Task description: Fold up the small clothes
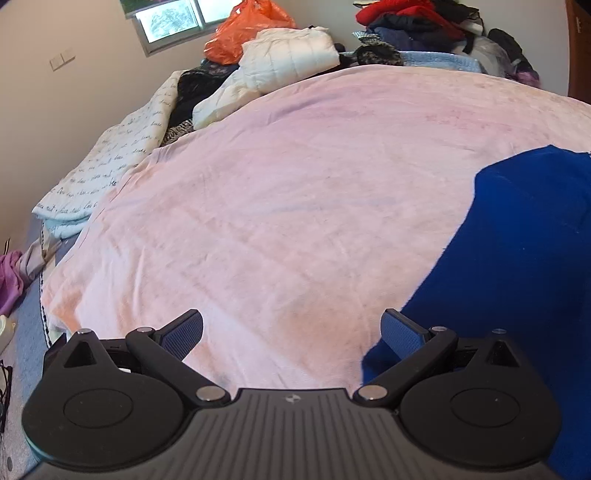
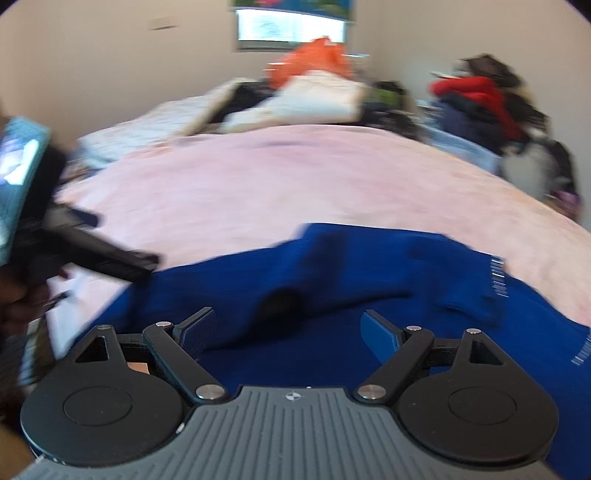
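A dark blue garment [image 1: 517, 266] lies on the pink blanket [image 1: 295, 192] that covers the bed, at the right of the left wrist view. My left gripper [image 1: 293, 330] is open and empty just above the blanket, its right finger at the garment's left edge. In the blurred right wrist view the same blue garment [image 2: 369, 280] is spread in front, with a fold across its middle. My right gripper [image 2: 288, 332] is open and empty over the garment's near part. The left gripper's fingers [image 2: 110, 258] show at the left there.
At the bed's far end lie a white padded jacket [image 1: 288, 55], an orange plastic bag [image 1: 247, 29] and a pile of dark and red clothes [image 1: 424, 26]. A white printed quilt [image 1: 110, 158] hangs at the left edge. A window [image 1: 170, 18] is in the far wall.
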Demonstrator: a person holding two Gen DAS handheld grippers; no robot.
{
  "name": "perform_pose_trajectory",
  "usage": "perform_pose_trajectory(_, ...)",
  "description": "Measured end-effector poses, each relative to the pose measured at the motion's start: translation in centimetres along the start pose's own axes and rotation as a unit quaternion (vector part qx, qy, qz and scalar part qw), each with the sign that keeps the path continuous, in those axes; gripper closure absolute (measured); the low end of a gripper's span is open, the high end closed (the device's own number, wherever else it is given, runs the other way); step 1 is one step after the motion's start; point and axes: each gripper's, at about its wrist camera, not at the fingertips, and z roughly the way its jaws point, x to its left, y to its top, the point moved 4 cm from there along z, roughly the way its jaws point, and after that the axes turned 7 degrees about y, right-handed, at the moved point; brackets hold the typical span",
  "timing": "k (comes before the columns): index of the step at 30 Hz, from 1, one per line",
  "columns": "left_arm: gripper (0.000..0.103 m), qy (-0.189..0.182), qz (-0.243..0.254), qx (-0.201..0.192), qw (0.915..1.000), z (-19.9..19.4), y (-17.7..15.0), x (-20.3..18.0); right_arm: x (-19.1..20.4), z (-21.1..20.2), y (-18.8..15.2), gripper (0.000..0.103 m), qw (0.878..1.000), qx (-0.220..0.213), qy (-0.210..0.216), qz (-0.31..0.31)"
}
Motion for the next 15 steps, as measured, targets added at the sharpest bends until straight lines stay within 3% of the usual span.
perform_pose_trajectory(3,0.0,0.008,-0.008,0.001,0.9999,0.1,-0.1,1.0,2.9,1.0,-0.3,0.019,0.994,0.023,0.11,0.009)
perform_pose_trajectory(5,0.0,0.007,-0.012,0.002,0.9999,0.1,-0.1,1.2,4.6,2.1,-0.8,0.024,0.988,0.043,0.147,0.009)
perform_pose_trajectory(8,0.0,0.003,-0.013,0.002,0.9999,0.1,0.1,0.8,6.3,3.9,-1.8,0.038,0.983,0.085,0.161,-0.004)
perform_pose_trajectory(10,0.0,0.001,-0.009,0.0,1.0,0.0,0.0,0.6,6.9,5.1,-2.5,0.042,0.982,0.11,0.155,-0.012)
perform_pose_trajectory(15,0.0,-0.002,-0.001,0.0,1.0,0.1,-0.2,-0.1,8.1,5.3,-2.6,0.054,0.978,0.119,0.167,-0.034)
